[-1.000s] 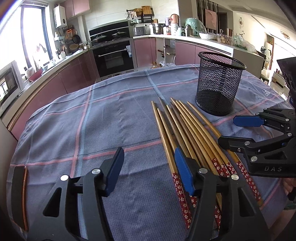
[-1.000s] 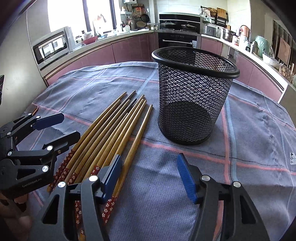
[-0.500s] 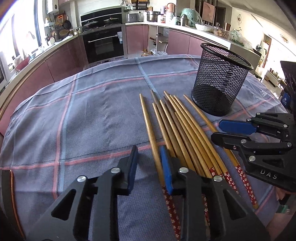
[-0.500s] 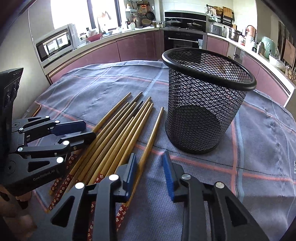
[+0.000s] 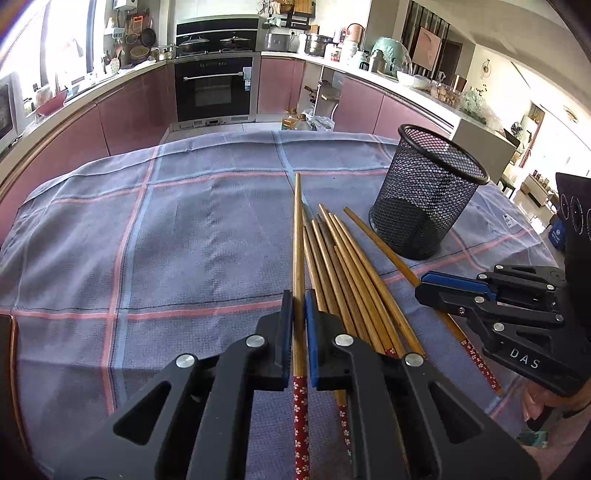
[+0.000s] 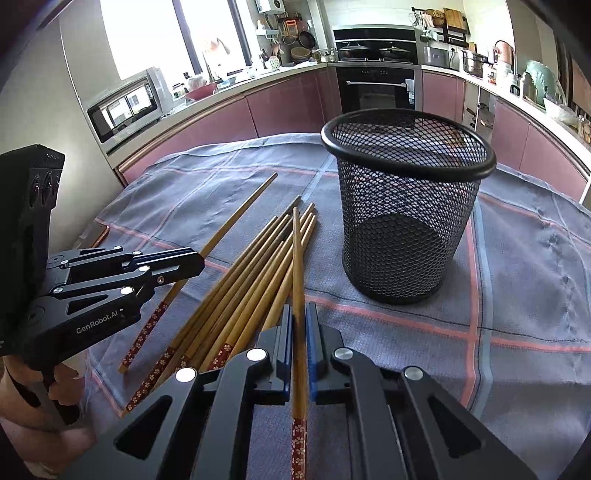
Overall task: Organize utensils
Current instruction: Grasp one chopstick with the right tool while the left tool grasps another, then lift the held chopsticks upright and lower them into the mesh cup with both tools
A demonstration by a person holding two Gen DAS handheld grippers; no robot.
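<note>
Bamboo chopsticks with red floral handles lie bundled on the plaid-clothed desk beside an upright black wire-mesh cup. Left gripper and right gripper each clamp one chopstick.

A blue-grey checked tablecloth with pink stripes covered the table. Behind it ran pink kitchen cabinets under a pale counter, with a built-in black oven set in the middle and pans on the hob above it. A microwave stood on the counter by the bright window. Pots and jars crowded the counter off to the right; what looked like an oil bottle stood on the floor beyond the table.
</note>
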